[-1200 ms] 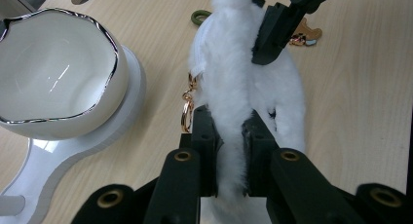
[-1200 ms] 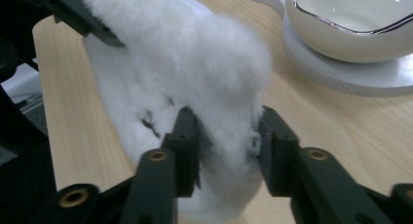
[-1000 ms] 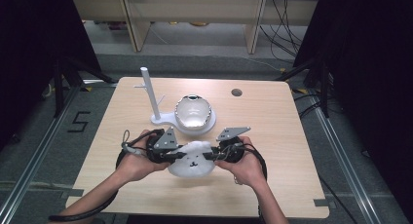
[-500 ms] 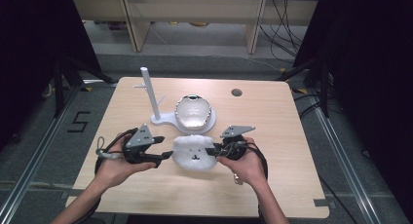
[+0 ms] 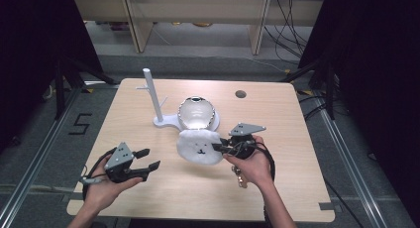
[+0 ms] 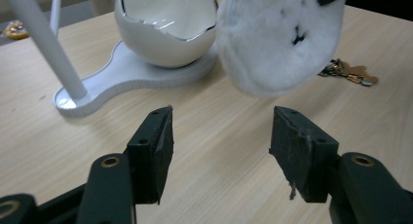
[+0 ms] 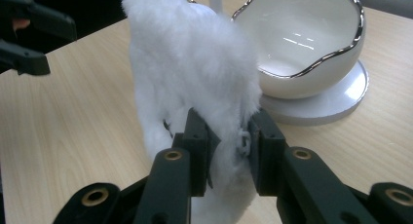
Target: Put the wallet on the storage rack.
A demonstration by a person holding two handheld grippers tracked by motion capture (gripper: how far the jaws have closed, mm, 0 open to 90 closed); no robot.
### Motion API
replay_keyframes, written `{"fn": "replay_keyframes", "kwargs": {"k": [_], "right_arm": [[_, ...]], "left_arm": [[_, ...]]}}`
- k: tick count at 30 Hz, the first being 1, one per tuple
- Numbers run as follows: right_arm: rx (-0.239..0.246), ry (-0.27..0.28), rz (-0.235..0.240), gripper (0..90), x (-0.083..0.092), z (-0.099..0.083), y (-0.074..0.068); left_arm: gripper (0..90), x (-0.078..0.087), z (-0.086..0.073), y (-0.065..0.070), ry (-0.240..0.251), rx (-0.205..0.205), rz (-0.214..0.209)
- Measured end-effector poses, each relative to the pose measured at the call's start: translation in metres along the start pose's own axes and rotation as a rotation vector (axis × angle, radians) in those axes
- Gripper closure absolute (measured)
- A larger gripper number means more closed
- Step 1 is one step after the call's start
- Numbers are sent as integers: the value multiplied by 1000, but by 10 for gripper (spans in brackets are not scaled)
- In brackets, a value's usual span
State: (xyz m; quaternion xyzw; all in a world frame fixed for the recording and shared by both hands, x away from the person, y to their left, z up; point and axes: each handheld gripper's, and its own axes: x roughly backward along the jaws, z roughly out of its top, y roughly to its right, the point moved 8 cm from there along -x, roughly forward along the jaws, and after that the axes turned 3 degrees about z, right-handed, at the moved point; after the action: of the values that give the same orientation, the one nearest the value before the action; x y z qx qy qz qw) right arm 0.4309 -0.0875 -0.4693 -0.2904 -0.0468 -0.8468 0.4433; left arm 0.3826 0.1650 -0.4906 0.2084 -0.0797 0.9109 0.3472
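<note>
The right claw (image 5: 221,147) pinches the white fluffy pouch (image 5: 199,147), held above mid-worktop (image 5: 277,114) just before the egg-shaped dish (image 5: 196,113). The left claw (image 5: 148,159), its jaws just opened, stands spread and empty toward the near-left corner.

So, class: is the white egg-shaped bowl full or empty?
Empty: the left gripper view looks into the egg-shaped bowl and shows bare glossy white inside.

Egg-shaped bowl (image 5: 196,112) on a stand base (image 5: 166,121) at the table's (image 5: 297,139) middle, upright pole (image 5: 151,94) on that base left of the bowl, plush pouch (image 5: 199,146) just in front of the bowl, keys (image 5: 238,177) nearer the front edge, round hole (image 5: 240,94) behind and right of the bowl.
</note>
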Motion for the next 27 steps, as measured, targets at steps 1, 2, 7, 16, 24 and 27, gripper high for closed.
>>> {"fn": "replay_keyframes", "kwargs": {"k": [1,2,7,16,24,27], "right_arm": [[13,-2,-19,738,2,1,3],[13,-2,-19,738,2,1,3],[12,16,-25,738,6,5,6],[32,39,-42,739,9,13,11],[4,71,-54,740,11,23,14],[4,73,-48,739,11,27,15]], "left_arm": [[405,0,-10,-1,3,29,27],[404,0,-10,-1,3,29,27],[402,0,-26,-8,41,64,79],[400,-6,-44,-18,76,95,123],[398,-8,-52,-23,83,105,154],[393,-9,-54,-26,95,120,167]]}}
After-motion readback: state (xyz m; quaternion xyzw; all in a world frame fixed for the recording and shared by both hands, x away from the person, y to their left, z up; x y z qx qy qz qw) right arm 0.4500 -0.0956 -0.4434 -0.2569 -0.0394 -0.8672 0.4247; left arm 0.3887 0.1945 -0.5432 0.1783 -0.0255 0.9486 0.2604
